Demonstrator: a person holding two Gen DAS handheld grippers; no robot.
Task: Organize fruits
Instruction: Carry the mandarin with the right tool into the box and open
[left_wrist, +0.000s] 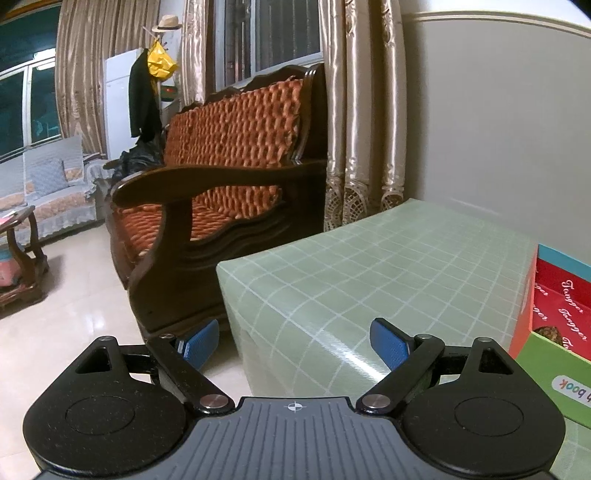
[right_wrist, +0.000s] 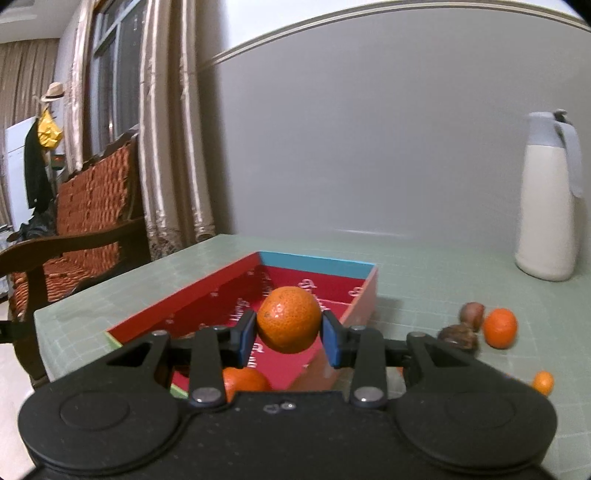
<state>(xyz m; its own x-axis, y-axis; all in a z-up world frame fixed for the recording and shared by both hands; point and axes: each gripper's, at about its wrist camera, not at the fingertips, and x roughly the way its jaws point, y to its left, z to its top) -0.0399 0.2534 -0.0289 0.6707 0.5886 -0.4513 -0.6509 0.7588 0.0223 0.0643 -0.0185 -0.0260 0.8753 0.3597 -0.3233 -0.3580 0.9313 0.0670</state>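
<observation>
**Tangerine held over the red box, ready to be dropped in**

The right claw (right_wrist: 289, 338) is closed on a round orange tangerine with dimpled, glossy skin (right_wrist: 289, 319), its blue ribbed pads pressing the fruit's two sides at about the widest part. That hold suits a sphere: pinched across the middle, it is less likely to squirt out. The fruit hangs above the shallow red cardboard box with a blue far wall (right_wrist: 317, 263), which lies near the left edge of the table (right_wrist: 424, 266), covered in pale green checked cloth. The box looks to be the collecting place, since a second orange tangerine (right_wrist: 245, 382) already lies at its near end, partly hidden behind the claw.

More fruit waits on the cloth to the right of the box: another round orange tangerine (right_wrist: 500, 328), touching or just beside two brown, rough-skinned round fruits (right_wrist: 472, 314), and a small orange fruit (right_wrist: 543, 382) nearer the front edge. They are blurred, so their kind is uncertain. A tall cream plastic jug with a grey lid (right_wrist: 546, 199) stands well apart near the back right.

The left claw (left_wrist: 295, 343) is spread wide and holds nothing, hovering at the table's left front corner beside the box, apparently kept out of the way.
</observation>
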